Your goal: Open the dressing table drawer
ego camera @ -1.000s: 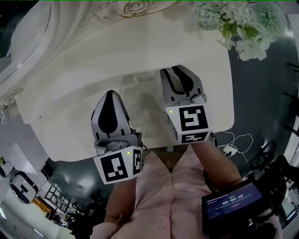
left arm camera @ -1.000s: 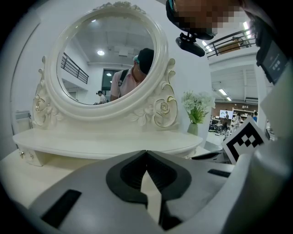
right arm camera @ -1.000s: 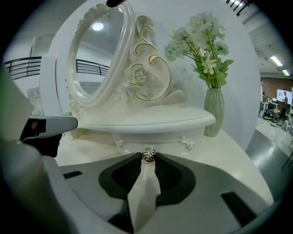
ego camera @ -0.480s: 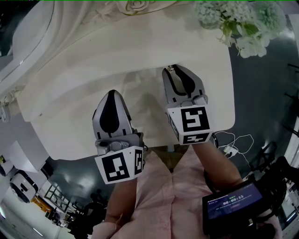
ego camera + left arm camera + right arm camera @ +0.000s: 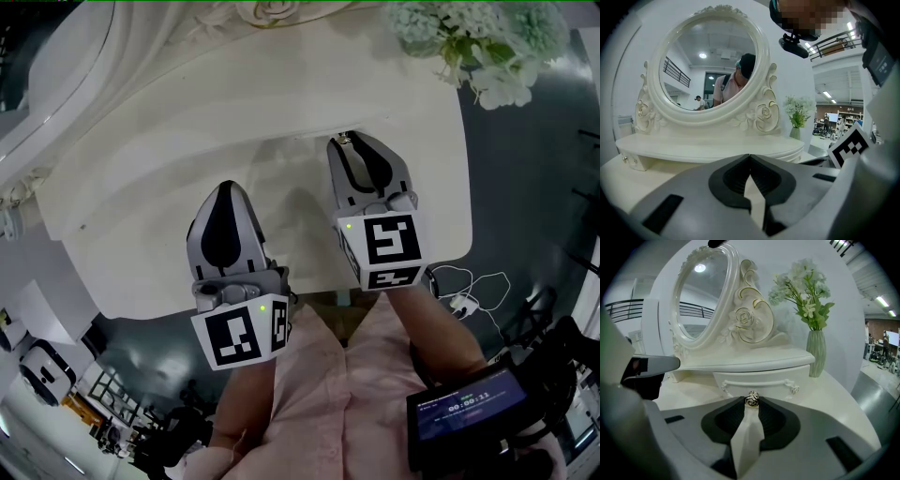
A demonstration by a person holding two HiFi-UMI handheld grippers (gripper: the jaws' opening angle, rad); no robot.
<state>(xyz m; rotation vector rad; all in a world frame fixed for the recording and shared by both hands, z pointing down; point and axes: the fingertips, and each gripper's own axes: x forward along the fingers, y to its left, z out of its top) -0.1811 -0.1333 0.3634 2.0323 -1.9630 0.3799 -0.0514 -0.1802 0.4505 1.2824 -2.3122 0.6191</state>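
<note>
Right gripper view shows the right hand-held gripper (image 5: 751, 401) clenched by its very tips on the small ornate dark-metal knob (image 5: 751, 398). The knob sits at the middle of the little white drawer (image 5: 761, 378), under the raised shelf at the far side of the cream dressing-table surface (image 5: 187, 244). The hold is shallow and the knob is round, so a quick or crooked pull would likely let it slip out. Because this gripper tilts downward, dragging along that line could bind the drawer in its slot. The ribbed pale-green vase of white flowers (image 5: 816, 352) stands just right of the drawer, and a sideways jerk could tip it. The left hand-held gripper (image 5: 750, 157) hangs nearer and to the left, shut on nothing, so nothing steadies the table. The knob's stem is hidden behind the jaw tips. From the head view the shelf covers the drawer front. I cannot tell whether the drawer has begun to slide out.
</note>
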